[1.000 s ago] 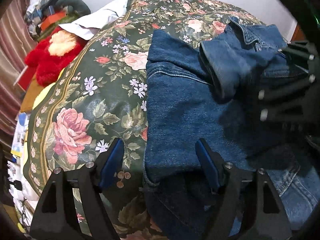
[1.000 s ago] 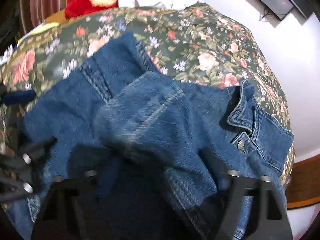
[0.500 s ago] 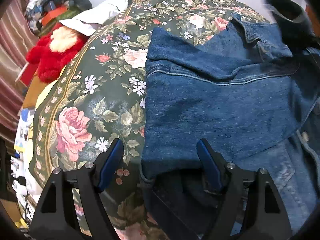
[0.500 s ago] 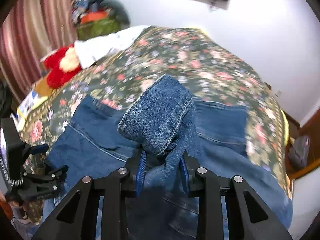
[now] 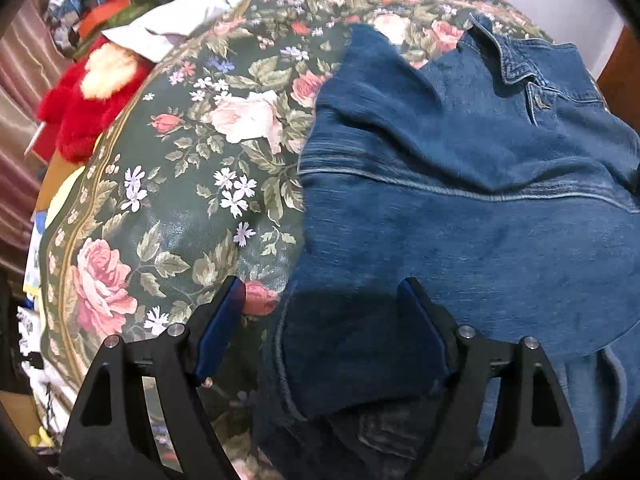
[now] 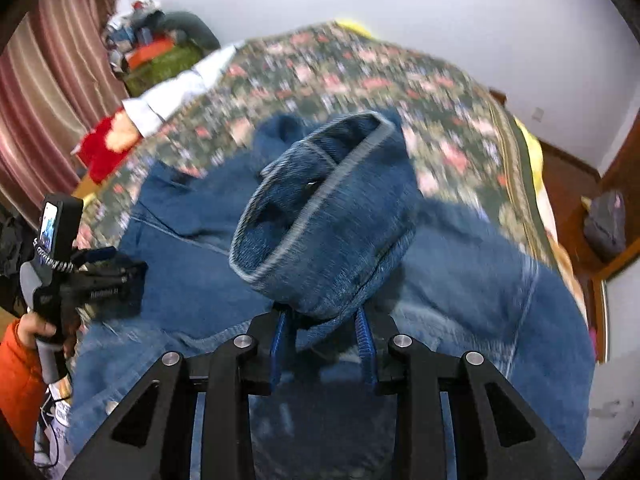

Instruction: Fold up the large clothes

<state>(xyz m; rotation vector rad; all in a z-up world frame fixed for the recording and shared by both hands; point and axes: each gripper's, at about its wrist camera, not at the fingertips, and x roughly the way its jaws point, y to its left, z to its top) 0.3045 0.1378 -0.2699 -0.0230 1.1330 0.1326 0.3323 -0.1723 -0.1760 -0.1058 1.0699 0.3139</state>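
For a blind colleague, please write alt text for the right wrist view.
The right claw is shut on a denim jacket sleeve, lifted above the jacket spread on a floral bedspread. At far left, the left claw hovers over the jacket's edge.

A bed (image 5: 192, 184) with a dark floral cover stands against white walls (image 6: 460, 12); striped pinkish curtains (image 6: 48, 92) hang beside it, above a wooden floor (image 6: 568, 164).
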